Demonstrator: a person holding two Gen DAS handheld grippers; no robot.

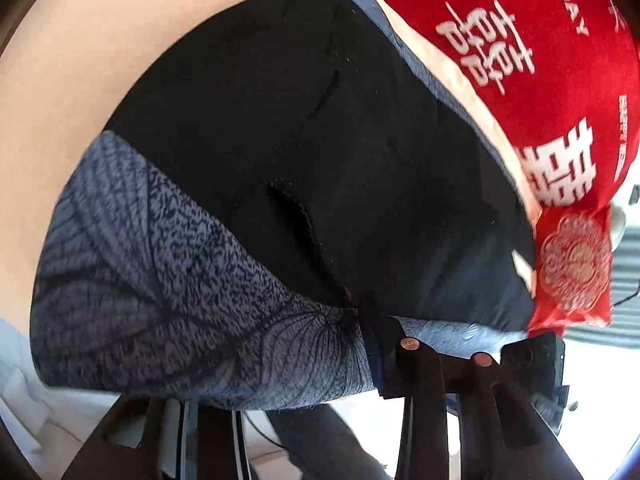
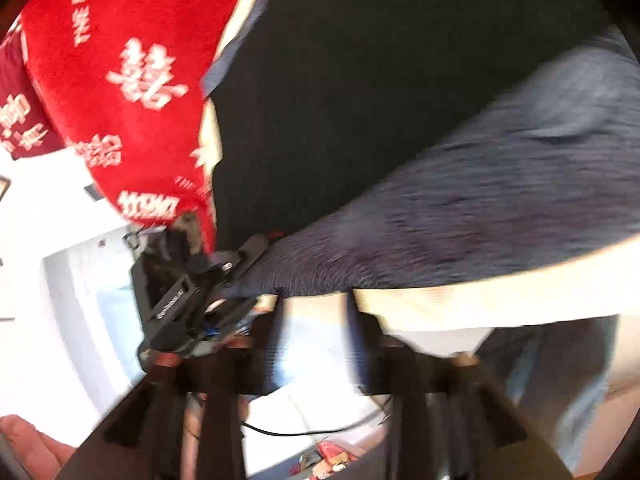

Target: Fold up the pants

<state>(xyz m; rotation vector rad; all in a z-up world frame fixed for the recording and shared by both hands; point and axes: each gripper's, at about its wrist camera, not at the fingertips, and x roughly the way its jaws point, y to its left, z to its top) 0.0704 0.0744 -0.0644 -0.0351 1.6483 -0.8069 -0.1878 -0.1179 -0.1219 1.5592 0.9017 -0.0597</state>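
The pants are black inside with a blue-grey leaf print on the outside, lying on a beige surface. In the left wrist view a printed flap hangs over my left gripper, which looks shut on the pants' edge; one finger is hidden under cloth. In the blurred right wrist view the pants fill the upper right. My right gripper is open, its fingers just below the printed edge, holding nothing. The left gripper also shows in the right wrist view.
A red blanket with white characters lies beside the pants, also in the right wrist view. White flooring and a black cable lie below. A hand shows at the lower left.
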